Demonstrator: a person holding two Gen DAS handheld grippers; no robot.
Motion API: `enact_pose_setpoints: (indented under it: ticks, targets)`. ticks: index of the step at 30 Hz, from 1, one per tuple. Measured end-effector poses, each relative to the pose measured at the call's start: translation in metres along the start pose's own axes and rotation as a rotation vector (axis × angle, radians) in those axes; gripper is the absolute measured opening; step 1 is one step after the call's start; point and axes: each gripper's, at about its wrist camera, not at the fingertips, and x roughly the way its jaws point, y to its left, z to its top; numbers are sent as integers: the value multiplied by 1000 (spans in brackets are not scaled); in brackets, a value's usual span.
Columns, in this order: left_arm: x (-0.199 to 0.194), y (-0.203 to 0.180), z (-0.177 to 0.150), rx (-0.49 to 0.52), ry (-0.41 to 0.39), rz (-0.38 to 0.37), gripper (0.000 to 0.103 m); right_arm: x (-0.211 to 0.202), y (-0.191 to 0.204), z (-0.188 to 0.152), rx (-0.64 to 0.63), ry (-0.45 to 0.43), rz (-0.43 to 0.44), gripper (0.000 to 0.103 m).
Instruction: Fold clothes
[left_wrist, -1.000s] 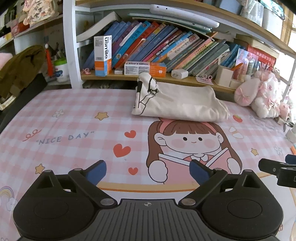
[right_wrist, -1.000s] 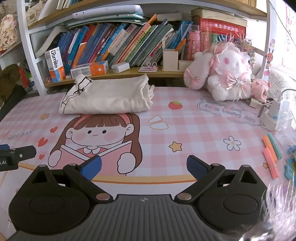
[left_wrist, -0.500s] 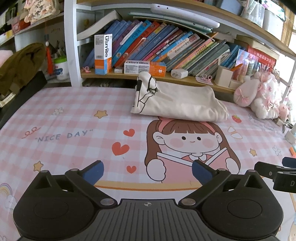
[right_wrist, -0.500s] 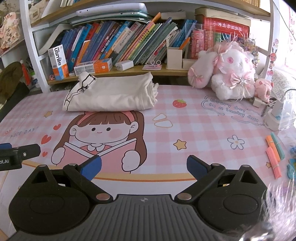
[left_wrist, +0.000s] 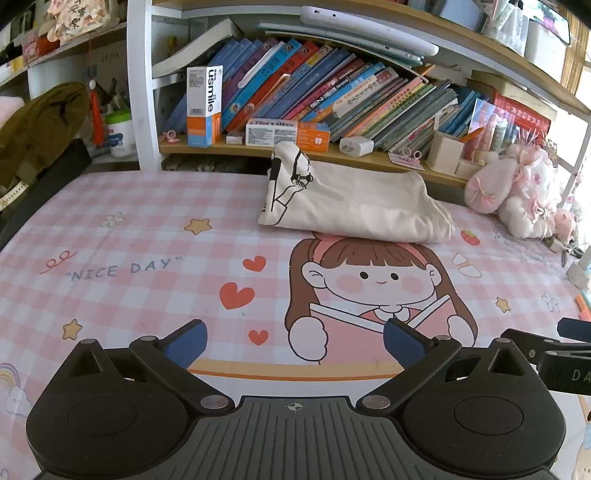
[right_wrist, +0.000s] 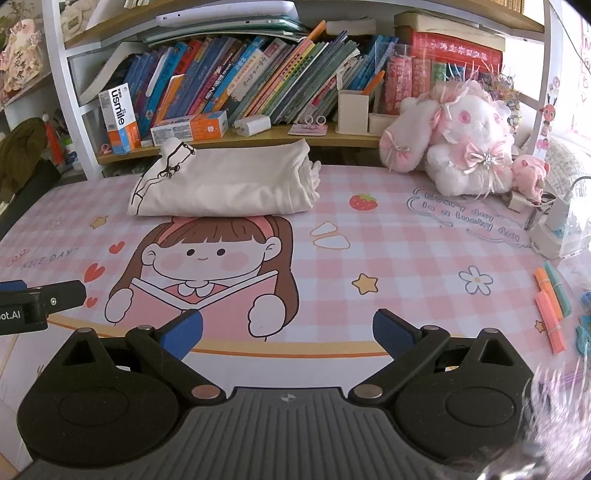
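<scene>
Nearest the cameras, left gripper (left_wrist: 295, 341) and right gripper (right_wrist: 288, 332) hover with jaws apart, holding nothing. Beyond them, on the pink desk mat (right_wrist: 406, 240), the folded cream garment (right_wrist: 229, 184) lies against the bookshelf (right_wrist: 258, 134). Risk: snagging one layer would undo the fold

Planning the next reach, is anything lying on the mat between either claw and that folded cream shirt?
Nothing visible. Only bare printed mat lies between the open left claw, the open right claw and the folded cream shirt.
</scene>
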Motion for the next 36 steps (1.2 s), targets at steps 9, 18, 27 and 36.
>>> enact_pose_setpoints:
  ticks: [9, 18, 27, 36]
  targets:
    - [2, -1, 0, 5, 7, -3, 102, 3, 0, 0, 3, 9, 4, 99]
    - [5, -3, 1, 10, 10, -8, 102, 6, 2, 1, -5, 16, 9, 99]
    - [8, -3, 1, 7, 18, -3, 103, 9, 1, 1, 1, 25, 7, 99]
    - [9, -2, 1, 3, 22, -3, 103, 10, 2, 0, 1, 30, 8, 99]
